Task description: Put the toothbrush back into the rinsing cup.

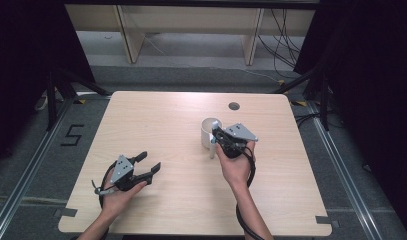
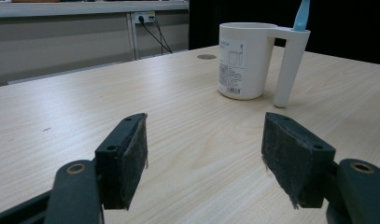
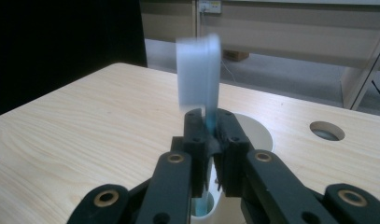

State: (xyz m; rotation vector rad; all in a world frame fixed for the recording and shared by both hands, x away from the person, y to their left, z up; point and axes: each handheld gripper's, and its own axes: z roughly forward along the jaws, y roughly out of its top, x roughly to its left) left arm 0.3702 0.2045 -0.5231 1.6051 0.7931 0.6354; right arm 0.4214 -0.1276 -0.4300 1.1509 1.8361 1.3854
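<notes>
A thin, pale blue plastic piece [image 3: 198, 77], flat and blurred at its upper end, stands upright between the fingers [image 3: 197, 135] of the right gripper [image 3: 209, 135], which are pressed together on it and pinch it low down. What exactly it is cannot be told; it looks like a handle or a tag. In the right gripper view it rises straight up from the pinch, and its lower end points down through a slot toward the white mug [image 3: 253, 128] just below the gripper. In the left gripper view the blue tip [image 2: 301, 15] pokes up above the top of the mug's [image 2: 243, 60] long straight handle [image 2: 287, 70]. The mug stands upright on the desk [image 1: 156, 125], right of its middle, with a printed label [image 2: 230, 70] on its side.

The right gripper [image 1: 217, 136] hovers at the mug's [image 1: 208, 131] handle side, held by the person's right hand [image 1: 235, 167]. The left gripper [image 1: 147, 166] rests well apart, at the near left of the desk in the left hand [image 1: 118, 195], its fingers [image 2: 131, 154] spread wide with nothing between them. A round cable hole [image 1: 234, 106] sits in the desk beyond the mug.
</notes>
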